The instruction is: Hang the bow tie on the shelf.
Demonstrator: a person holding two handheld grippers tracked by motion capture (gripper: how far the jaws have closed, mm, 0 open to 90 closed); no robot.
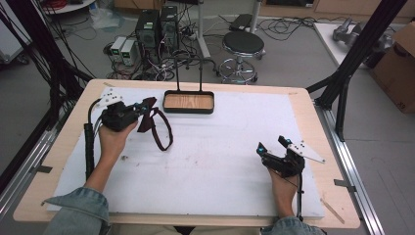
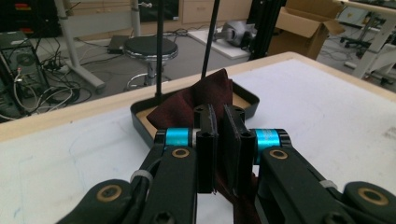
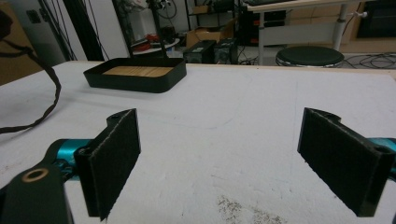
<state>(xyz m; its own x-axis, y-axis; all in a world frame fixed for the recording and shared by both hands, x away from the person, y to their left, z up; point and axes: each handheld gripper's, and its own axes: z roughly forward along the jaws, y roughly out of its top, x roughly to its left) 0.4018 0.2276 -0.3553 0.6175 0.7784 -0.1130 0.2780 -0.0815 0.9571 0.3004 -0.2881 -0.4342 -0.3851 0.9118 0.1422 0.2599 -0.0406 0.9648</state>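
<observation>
Now gripping the dark red bow tie (image 1: pixel 155 123) in the closed left claw (image 1: pixel 143 106) above the bench (image 1: pixel 205 161), just short of the black tray (image 1: pixel 189 102), needing a forward carry; resting the open right claw (image 1: pixel 272 145) aside

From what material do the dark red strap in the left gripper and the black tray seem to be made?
Dark red strap: probably woven fabric, matte; it hangs limp in a loop and folds between the left gripper pads. Black tray: thin matte black walls, perhaps metal or plastic; its floor shows pale wood grain.
</observation>
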